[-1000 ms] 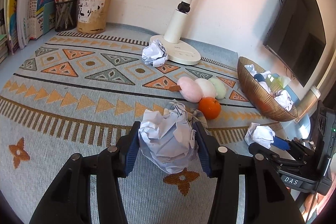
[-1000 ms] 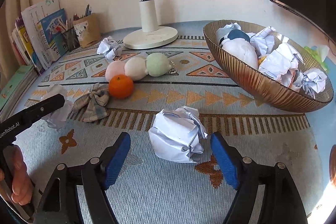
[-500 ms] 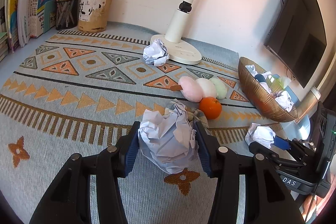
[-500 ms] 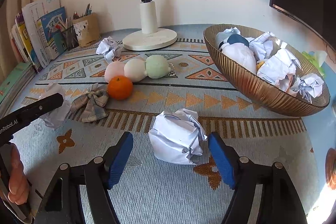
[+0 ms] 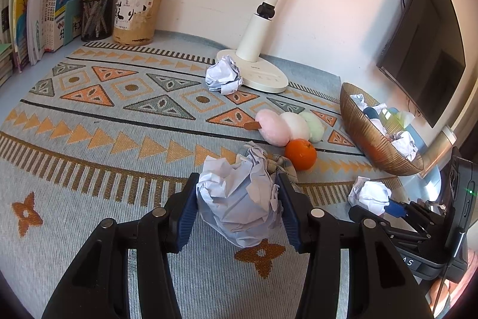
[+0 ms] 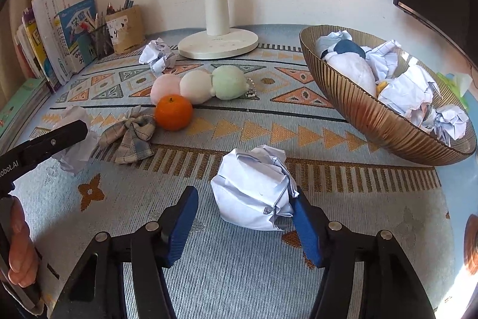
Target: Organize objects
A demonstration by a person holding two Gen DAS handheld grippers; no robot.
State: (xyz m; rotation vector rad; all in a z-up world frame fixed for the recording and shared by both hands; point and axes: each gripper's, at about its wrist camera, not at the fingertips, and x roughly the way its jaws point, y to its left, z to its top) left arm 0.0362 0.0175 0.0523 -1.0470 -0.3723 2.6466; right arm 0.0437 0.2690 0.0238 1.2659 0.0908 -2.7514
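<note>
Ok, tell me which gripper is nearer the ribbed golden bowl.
Right. The right gripper, jaws closing around a crumpled white paper ball, sits beside the bowl; the left gripper is farther left.

The right claw (image 6: 245,224) has narrowed — closing around its crumpled paper ball (image 6: 254,187).

Checked cloth (image 5: 280,166) half hidden behind held paper ball (image 5: 239,199).

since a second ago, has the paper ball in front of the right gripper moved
No. The paper ball sits on the same spot of the rug, beside the orange star motif; only the right gripper is closing around it.
</note>
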